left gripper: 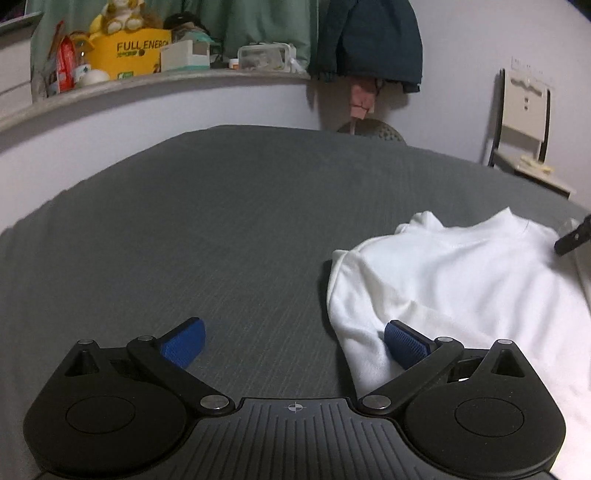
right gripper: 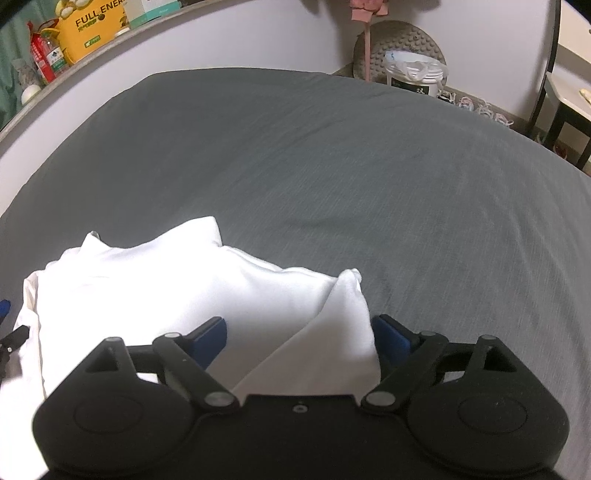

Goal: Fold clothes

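1. Lying on the grey bedsheet [left gripper: 229,221] is a white garment [left gripper: 454,280], partly folded, with layers doubled over one another and a ribbed neckline seen toward its far edge in the left wrist view.
2. The left gripper [left gripper: 293,341] is seen with its jaws spread wide; no cloth is clamped between them.
3. One blue pad [left gripper: 184,341] of the left gripper is set over bare sheet, while the other pad [left gripper: 404,343] is seen against the garment's near left edge; whether it touches the cloth cannot be told.
4. The right gripper [right gripper: 299,338] is also held wide apart, above the garment's near right part.
5. A folded flap of white cloth [right gripper: 343,332] is seen rising between the right gripper's blue pads [right gripper: 208,341], but it is not squeezed by them; whether either pad touches it cannot be told.
6. At the right edge of the left wrist view, a black part that seems to belong to the right gripper is glimpsed over the garment.
7. Behind the bed, a ledge [left gripper: 155,83] is lined with a yellow box [left gripper: 129,55], a plush toy [left gripper: 120,14] and small containers.
8. A dark jacket [left gripper: 369,40] is hung on the wall, and a chair [left gripper: 524,122] is placed beside the bed.
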`<action>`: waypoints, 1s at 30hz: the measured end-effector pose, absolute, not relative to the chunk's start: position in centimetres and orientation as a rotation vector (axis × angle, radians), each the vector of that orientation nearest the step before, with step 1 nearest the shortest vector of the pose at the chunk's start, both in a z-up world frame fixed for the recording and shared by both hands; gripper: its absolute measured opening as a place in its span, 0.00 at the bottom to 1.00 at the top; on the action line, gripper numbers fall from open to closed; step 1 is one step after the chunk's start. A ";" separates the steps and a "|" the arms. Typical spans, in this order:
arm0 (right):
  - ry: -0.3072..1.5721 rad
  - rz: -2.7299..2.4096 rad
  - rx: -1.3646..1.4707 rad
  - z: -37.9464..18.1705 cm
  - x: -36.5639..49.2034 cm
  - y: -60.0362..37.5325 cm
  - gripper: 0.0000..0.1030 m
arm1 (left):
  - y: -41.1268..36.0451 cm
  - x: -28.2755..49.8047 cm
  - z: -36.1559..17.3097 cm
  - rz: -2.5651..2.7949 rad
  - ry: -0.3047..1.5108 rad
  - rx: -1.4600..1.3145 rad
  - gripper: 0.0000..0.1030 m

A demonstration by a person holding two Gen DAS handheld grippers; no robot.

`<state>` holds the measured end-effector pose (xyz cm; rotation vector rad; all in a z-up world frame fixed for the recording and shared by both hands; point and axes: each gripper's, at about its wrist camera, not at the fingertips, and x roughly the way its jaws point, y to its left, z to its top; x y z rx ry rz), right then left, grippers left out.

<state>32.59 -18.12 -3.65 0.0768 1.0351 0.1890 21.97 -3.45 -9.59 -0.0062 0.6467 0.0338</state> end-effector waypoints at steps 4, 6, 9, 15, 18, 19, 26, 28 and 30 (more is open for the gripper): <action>1.031 0.204 0.114 -3.4 32.8 -18.7 0.84 | -3.2 22.8 -9.6 0.012 0.655 0.005 1.00; 1.032 0.229 0.161 -3.1 33.1 -19.5 0.77 | -3.2 22.9 -8.7 -0.014 0.640 0.058 1.00; 1.031 0.284 0.184 -2.5 33.7 -20.4 0.69 | -3.0 22.6 -6.8 -0.085 0.581 0.068 1.00; 1.065 0.335 0.205 -2.4 35.1 -22.1 0.68 | -1.0 26.6 -5.2 -0.344 0.731 -0.193 0.98; 1.094 0.337 0.252 -2.8 35.5 -23.1 0.53 | -0.8 28.9 -5.1 -0.355 0.833 -0.182 0.68; 1.100 0.337 0.278 -2.9 35.6 -23.5 0.50 | -0.7 29.6 -5.2 -0.357 0.869 -0.181 0.55; 1.123 0.317 0.356 -3.3 36.0 -25.0 0.35 | 0.4 30.9 -6.0 -0.265 0.922 -0.232 0.44; 1.127 0.309 0.353 -3.2 36.1 -25.0 0.33 | 0.7 31.3 -6.1 -0.233 0.918 -0.283 0.44; 1.128 0.302 0.355 -3.2 36.0 -25.0 0.32 | 0.4 31.3 -6.3 -0.243 0.925 -0.258 0.43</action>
